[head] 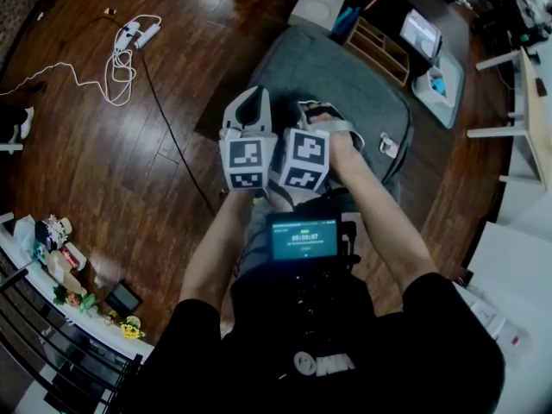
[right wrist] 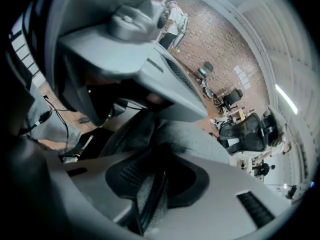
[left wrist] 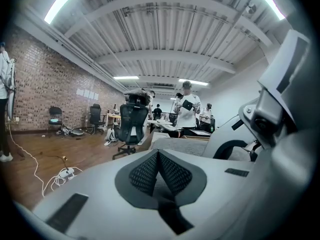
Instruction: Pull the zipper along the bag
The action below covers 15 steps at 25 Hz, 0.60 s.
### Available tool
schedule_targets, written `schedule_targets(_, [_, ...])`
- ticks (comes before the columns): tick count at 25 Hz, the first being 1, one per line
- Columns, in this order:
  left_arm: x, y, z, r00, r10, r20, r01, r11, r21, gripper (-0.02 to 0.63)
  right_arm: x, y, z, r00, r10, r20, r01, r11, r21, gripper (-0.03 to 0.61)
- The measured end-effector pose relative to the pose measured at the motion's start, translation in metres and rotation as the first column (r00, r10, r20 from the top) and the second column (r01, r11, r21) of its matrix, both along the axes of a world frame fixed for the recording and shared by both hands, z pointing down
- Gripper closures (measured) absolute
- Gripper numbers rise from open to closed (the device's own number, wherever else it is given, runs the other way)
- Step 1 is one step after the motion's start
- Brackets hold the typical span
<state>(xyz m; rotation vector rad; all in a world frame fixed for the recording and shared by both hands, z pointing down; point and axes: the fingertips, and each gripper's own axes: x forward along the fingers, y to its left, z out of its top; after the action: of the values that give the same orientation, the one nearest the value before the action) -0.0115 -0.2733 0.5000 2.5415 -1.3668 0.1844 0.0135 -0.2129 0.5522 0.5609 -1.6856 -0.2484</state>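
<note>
The grey bag (head: 362,93) is a big soft cushion lying on the wooden floor in the head view. Both grippers sit side by side over its near edge. My right gripper (head: 317,112) tilts steeply down into the bag. In the right gripper view a fold of grey fabric with the dark zipper line (right wrist: 150,196) runs between the jaws of this gripper (right wrist: 152,184), and the pads close against it. My left gripper (head: 248,102) points almost level across the room. Its pads (left wrist: 145,171) meet at the tip with nothing seen between them; it shows above in the right gripper view (right wrist: 140,29).
A white power strip and coiled cable (head: 129,46) lie on the floor at the left. A wooden crate (head: 379,48) and a white box (head: 319,0) stand beyond the bag. A shelf of small trinkets (head: 60,274) is at the lower left. An office chair (left wrist: 132,121) and people (left wrist: 187,104) stand farther off.
</note>
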Motion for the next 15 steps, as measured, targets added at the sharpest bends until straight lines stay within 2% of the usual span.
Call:
schedule_targets(2, [-0.004,-0.001,0.000,1.000,-0.006,-0.001,0.006,1.000,0.000,0.615,0.004,-0.002,-0.003,0.999,0.026,0.032,-0.027,0.999,0.047,0.517])
schedule_targets(6, [-0.006,-0.001,-0.001,1.000,-0.004,-0.007,0.004,1.000,0.002,0.615,0.009,-0.005,-0.011,0.982,0.123,0.147,-0.134,0.989,0.067,0.520])
schedule_targets(8, [-0.004,0.000,-0.002,1.000,0.004,-0.009,-0.004,1.000,0.005,0.615,0.011,-0.007,-0.020,0.950,0.191,0.248,-0.212,0.975,0.062,0.522])
schedule_targets(10, [-0.001,0.000,-0.004,1.000,0.013,-0.007,-0.013,1.000,0.010,0.615,0.018,-0.008,-0.026,0.898,0.280,0.340,-0.310,0.950,0.039,0.526])
schedule_targets(12, [0.001,0.000,-0.003,1.000,0.019,-0.005,-0.019,1.000,0.008,0.615,0.024,-0.008,-0.028,0.869,0.332,0.367,-0.365,0.931,0.024,0.537])
schedule_targets(15, [0.004,0.001,-0.001,1.000,0.028,0.001,-0.028,1.000,0.003,0.615,0.025,-0.011,-0.024,0.871,0.354,0.342,-0.382,0.924,0.017,0.535])
